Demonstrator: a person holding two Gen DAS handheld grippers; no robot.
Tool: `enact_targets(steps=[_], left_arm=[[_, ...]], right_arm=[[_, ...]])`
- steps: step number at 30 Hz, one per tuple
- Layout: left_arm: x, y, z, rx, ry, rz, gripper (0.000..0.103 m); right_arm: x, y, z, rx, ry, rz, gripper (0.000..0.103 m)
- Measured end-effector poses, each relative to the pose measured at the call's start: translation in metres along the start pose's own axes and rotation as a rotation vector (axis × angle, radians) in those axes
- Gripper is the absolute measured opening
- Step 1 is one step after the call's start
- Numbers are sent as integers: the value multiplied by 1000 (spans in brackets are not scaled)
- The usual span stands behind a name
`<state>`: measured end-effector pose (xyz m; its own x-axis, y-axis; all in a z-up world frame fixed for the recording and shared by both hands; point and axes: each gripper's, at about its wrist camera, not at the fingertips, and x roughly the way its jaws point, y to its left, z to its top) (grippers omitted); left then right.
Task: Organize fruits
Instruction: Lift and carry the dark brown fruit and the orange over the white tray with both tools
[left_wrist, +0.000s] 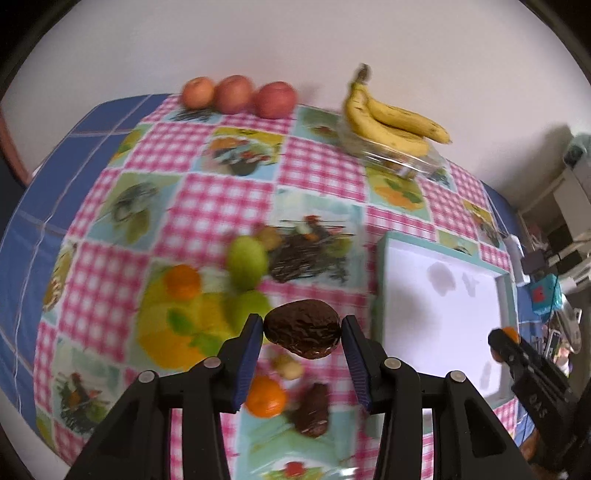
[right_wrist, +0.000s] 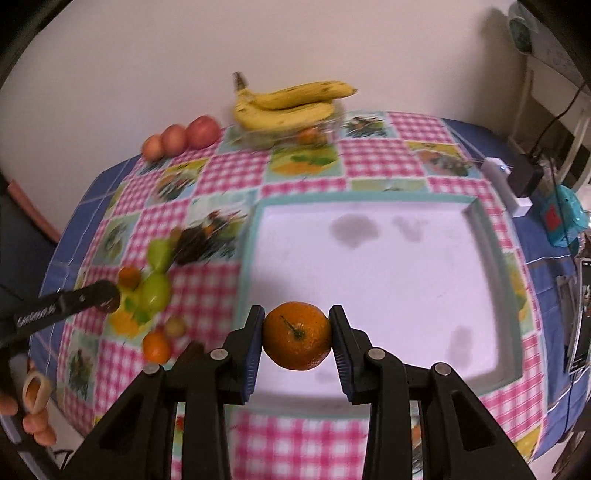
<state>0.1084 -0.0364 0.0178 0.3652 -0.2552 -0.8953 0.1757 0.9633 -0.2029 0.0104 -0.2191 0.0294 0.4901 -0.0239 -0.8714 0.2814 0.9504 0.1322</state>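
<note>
My left gripper (left_wrist: 302, 332) is shut on a dark brown wrinkled avocado (left_wrist: 303, 334), held above the checked tablecloth. My right gripper (right_wrist: 297, 339) is shut on an orange mandarin (right_wrist: 297, 340), held over the near edge of the white tray (right_wrist: 369, 295). The tray also shows in the left wrist view (left_wrist: 439, 310), to the right of the avocado. On the cloth lie two green pears (left_wrist: 246, 263), two mandarins (left_wrist: 266, 397) and another dark avocado (left_wrist: 312, 410). The right gripper shows at the right edge of the left wrist view (left_wrist: 506, 341).
Three red apples (left_wrist: 236, 94) line the table's far edge. Bananas (left_wrist: 391, 118) rest on a clear glass dish (left_wrist: 399, 158) at the back. Electronics and cables (right_wrist: 524, 177) crowd the table's right side. A wall stands behind.
</note>
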Motion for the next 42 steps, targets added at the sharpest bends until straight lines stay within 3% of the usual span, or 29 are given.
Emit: enact_targets(steps=[8,16,30,42], left_arm=[[27,-69,14,131,14,-39,47],[63,-119,20,232,37,-28,47],[109,-148,27,304,72,-14,47],[121,-153,36,309,60,-9,47]], right_arm=[[7,-45,31,51,-16,-88,37],[20,-84,49,95,0,-145,37],[51,-116,69,134,16,-158,37],[90,-133,65,138,67,-177,37]])
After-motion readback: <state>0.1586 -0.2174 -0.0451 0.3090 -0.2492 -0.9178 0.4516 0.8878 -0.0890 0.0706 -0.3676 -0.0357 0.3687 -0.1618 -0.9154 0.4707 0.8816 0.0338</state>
